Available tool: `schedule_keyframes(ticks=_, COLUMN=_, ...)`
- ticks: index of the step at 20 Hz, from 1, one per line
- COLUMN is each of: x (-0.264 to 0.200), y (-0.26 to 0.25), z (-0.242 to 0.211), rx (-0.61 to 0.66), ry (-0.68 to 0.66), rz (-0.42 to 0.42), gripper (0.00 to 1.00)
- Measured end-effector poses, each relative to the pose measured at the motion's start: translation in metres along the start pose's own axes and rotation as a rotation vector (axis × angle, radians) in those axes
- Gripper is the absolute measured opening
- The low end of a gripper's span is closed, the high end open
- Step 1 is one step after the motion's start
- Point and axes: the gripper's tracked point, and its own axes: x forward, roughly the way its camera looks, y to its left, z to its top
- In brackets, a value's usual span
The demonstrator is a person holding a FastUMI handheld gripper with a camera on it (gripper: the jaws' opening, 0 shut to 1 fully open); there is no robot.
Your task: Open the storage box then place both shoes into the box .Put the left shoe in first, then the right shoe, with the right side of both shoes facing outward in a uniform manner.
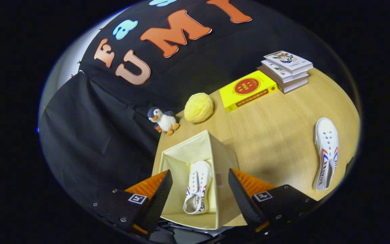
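Observation:
A cream fabric storage box (223, 159) stands open on the wooden table, straight below my fingers. One white shoe (197, 191) with red and blue stripes lies on its side inside the box, against the right wall. My gripper (200, 195) hovers above the box, open, with the shoe seen in the gap between the two black fingers and nothing held. A second white shoe (325, 152) of the same kind lies on its side on the table, well to the right of the box.
Beyond the box sit a plush penguin (163, 120) at the table's edge and a yellow round plush (198, 107). Farther back lie a yellow book (248, 89) and a stack of books (287, 70). Bare wood table (276, 132) spreads between box and second shoe.

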Motion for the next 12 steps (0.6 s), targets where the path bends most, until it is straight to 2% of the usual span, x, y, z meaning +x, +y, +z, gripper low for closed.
schedule_keyframes(ticks=7, x=-0.033, y=-0.148, z=0.011, rx=0.031, ry=0.008, rz=-0.228, gripper=0.98)
schedule_keyframes(ticks=12, x=-0.046, y=-0.225, z=-0.006, rx=0.064, ry=0.078, rz=-0.328, gripper=0.98)
